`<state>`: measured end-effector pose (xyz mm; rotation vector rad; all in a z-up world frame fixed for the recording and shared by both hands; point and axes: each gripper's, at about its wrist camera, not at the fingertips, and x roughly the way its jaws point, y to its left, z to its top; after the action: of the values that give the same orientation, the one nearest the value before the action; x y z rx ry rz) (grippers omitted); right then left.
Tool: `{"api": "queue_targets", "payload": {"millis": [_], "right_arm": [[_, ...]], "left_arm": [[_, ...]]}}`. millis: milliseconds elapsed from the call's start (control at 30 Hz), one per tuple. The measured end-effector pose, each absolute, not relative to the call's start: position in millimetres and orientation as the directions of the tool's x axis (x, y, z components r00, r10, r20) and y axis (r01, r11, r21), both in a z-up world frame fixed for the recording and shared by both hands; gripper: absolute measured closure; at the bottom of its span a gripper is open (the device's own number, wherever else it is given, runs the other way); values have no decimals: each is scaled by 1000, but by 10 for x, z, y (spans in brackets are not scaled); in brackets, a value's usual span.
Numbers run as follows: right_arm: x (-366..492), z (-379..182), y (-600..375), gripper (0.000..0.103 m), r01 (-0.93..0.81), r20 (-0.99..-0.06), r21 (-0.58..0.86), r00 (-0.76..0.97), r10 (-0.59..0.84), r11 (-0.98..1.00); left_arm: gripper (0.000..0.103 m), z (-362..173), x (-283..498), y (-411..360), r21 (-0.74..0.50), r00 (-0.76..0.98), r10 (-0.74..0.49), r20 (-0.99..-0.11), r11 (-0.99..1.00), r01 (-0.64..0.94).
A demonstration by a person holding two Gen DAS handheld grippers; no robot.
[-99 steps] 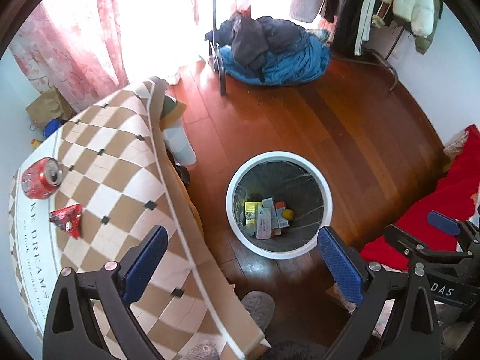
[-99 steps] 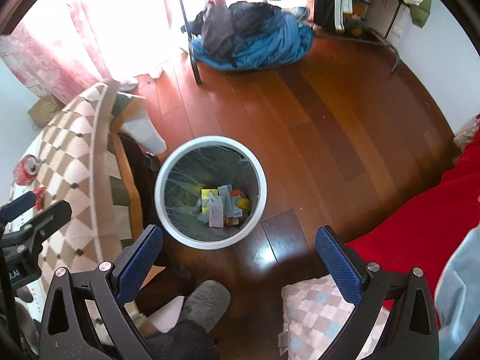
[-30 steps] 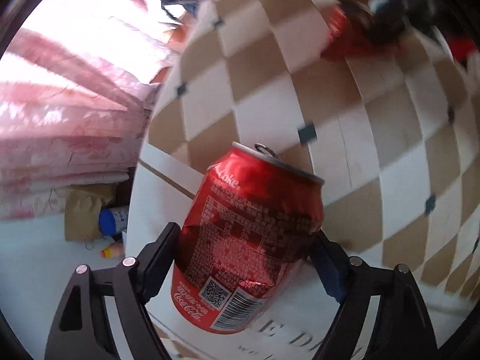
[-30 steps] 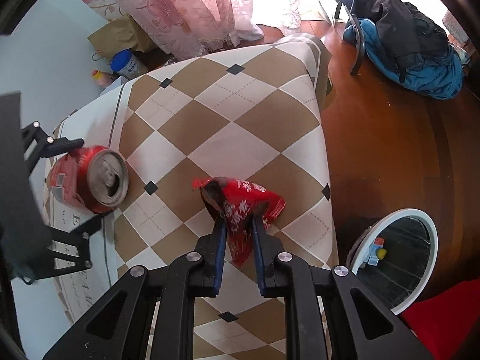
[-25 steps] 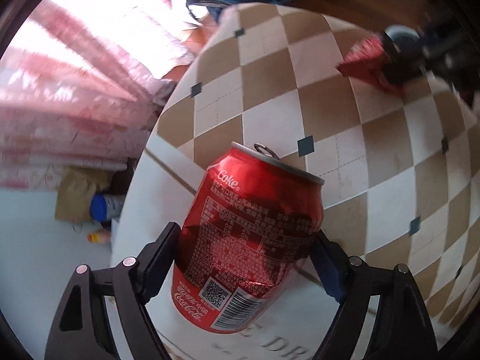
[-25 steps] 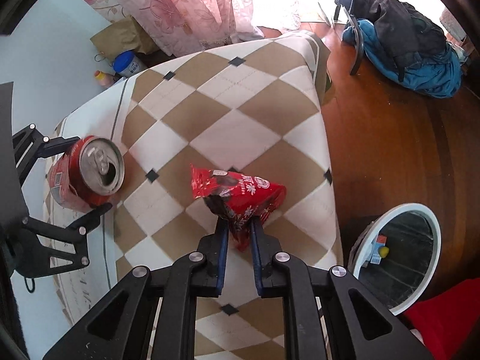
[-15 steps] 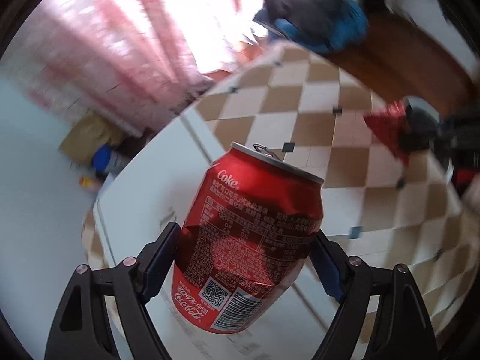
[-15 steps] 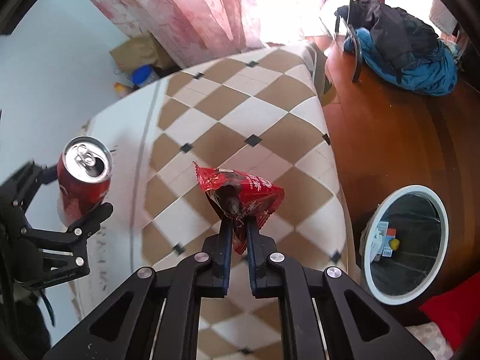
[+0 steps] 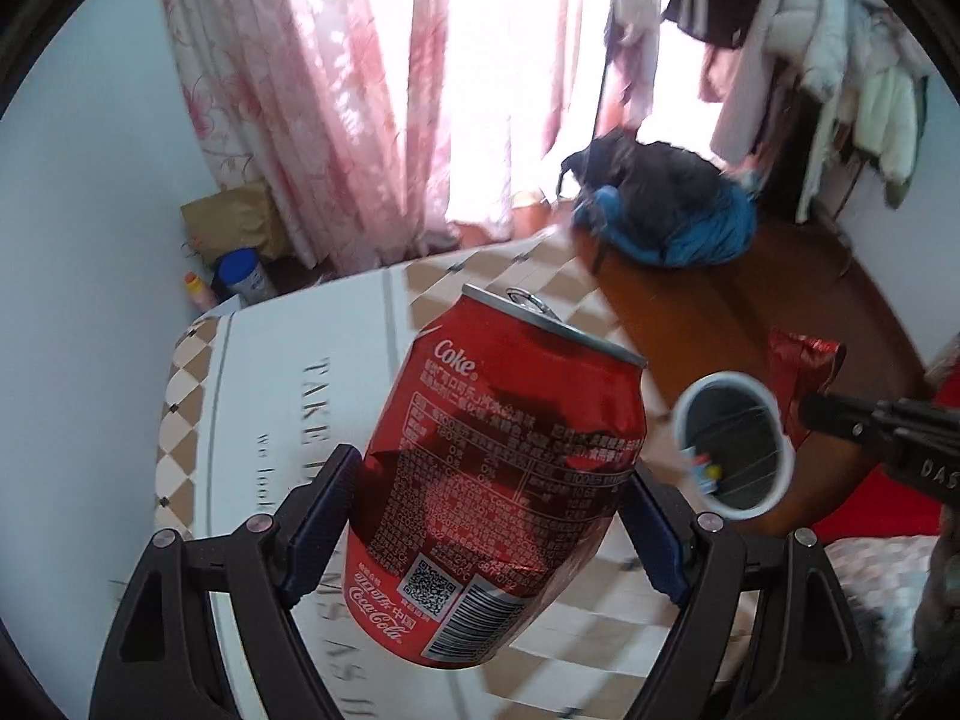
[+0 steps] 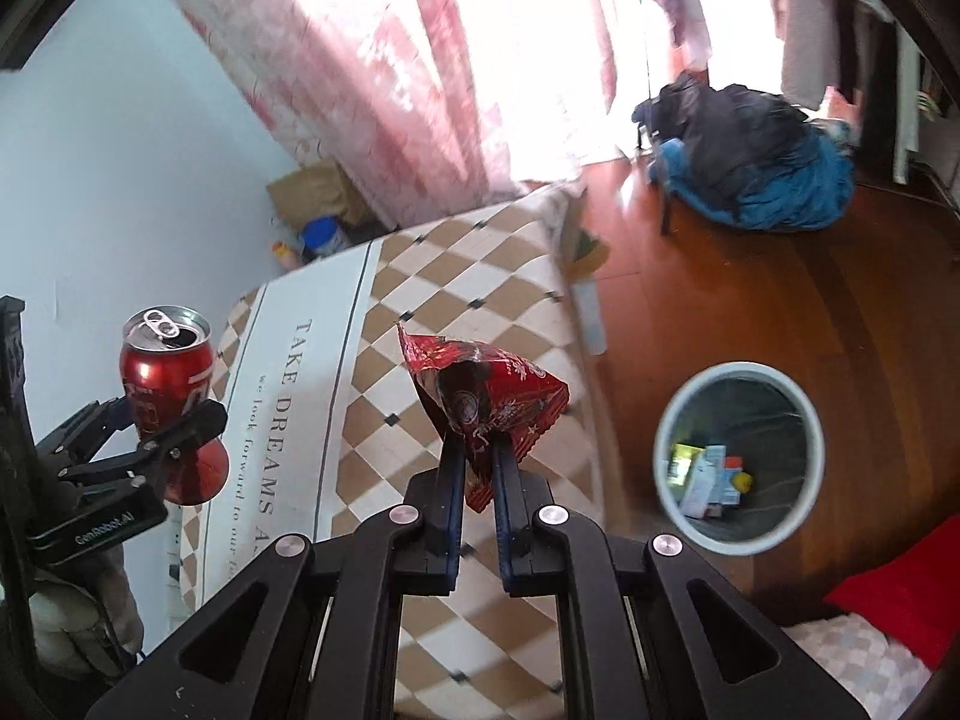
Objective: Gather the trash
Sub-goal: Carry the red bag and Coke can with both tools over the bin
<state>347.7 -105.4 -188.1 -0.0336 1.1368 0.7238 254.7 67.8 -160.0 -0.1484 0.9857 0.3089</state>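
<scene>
Left gripper clamping dented red can, long axis near-upright, opening upward, right gripper pinching red wrapper, seemingly empty.

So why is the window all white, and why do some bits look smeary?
In both wrist views the daylight behind the pink curtains is too bright, so it washes out to white. In the left wrist view the can is sharp, but the tablecloth near the bottom edge is smeared. In the right wrist view the wrapper is clear while the bin rim is slightly blurred.
</scene>
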Motion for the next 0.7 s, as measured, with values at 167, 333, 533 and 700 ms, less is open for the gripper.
{"api": "queue_targets", "payload": {"millis": [167,333,533,700], "right_arm": [[3517,-1634,-1749,94,-489,-818,309,301,490,816],[3705,-1621,-2395,94,-409,-822,299,348,450,862],[4071,-1878,-3014,94,-316,-848,294,349,399,902],[4453,-2362,-3346,94,-246,-876,318,294,383,916]], "left_arm": [[21,-1312,2662,67,-24,574,124,-810,969,-244],[21,-1270,2980,-512,-56,595,52,-802,985,-162],[21,-1457,3572,-1113,-122,576,-47,-816,988,-92],[21,-1890,4141,-1404,-207,504,-130,-854,973,-100]]}}
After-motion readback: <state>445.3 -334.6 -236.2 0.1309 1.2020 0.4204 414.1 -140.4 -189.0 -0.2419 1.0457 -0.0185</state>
